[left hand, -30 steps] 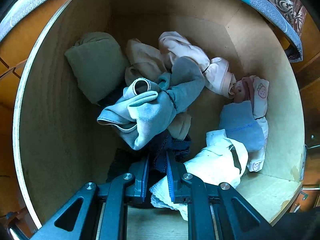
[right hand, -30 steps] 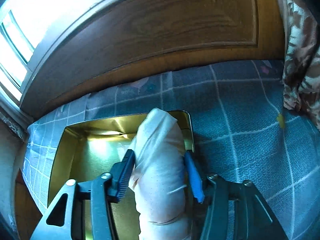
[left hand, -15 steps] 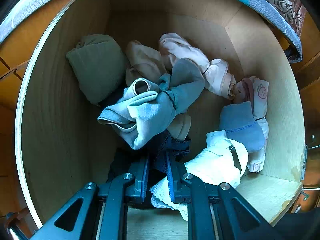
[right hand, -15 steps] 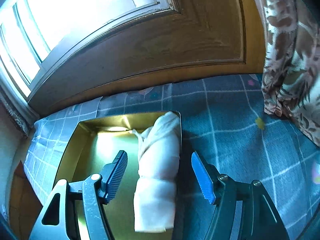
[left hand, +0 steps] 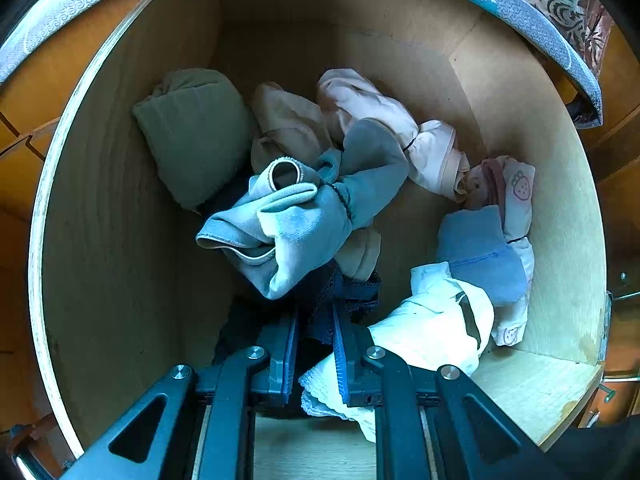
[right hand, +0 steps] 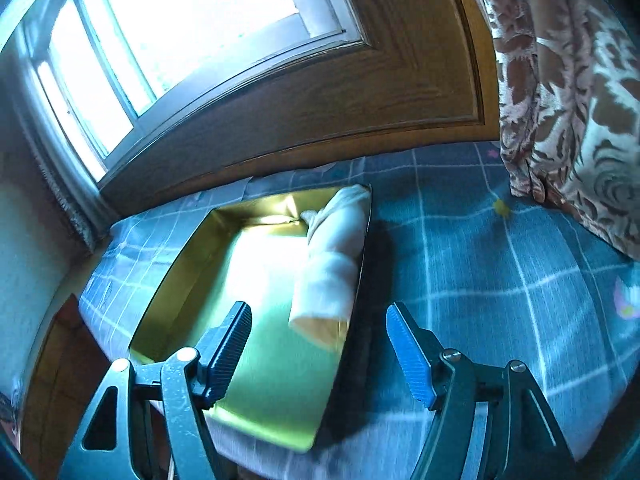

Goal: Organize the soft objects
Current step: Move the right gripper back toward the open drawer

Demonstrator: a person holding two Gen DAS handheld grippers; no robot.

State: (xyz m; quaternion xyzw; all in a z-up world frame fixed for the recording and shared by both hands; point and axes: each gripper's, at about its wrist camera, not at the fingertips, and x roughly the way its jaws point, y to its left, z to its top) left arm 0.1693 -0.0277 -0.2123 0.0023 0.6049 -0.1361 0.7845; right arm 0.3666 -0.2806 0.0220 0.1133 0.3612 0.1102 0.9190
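two grippers: one in each view, black frames with blue ribbed pads
left gripper [left hand: 314,322]: pointing steeply down into a pale plywood drawer [left hand: 532,160], jaws nearly together, pinching dark navy lace-edged fabric [left hand: 356,292]
drawer contents: loose heap of small soft garments
in the way: light blue knotted cotton garment [left hand: 296,224] lying across the navy fabric just beyond the pads
beside right pad: white lace-trimmed folded cloth [left hand: 432,328], touching the pad's outer side
further back: olive green ribbed bundle [left hand: 196,136], beige piece [left hand: 288,124], pale pink knotted garment [left hand: 372,108]
drawer's right wall: blue piece [left hand: 480,256] over a white strawberry-print cloth [left hand: 518,188]
right gripper [right hand: 318,344]: jaws just been opening, now wide apart, nothing between them
rolled white cloth [right hand: 334,256]: lying in a shiny gold rectangular metal tray [right hand: 176,272], along its right wall, beyond the pads and clear of them
tray's place: on a blue checked bedcover [right hand: 480,280]
around: brown floral patterned cushion [right hand: 568,80] at right, dark wooden panel [right hand: 340,96] behind, bright window [right hand: 180,20] above
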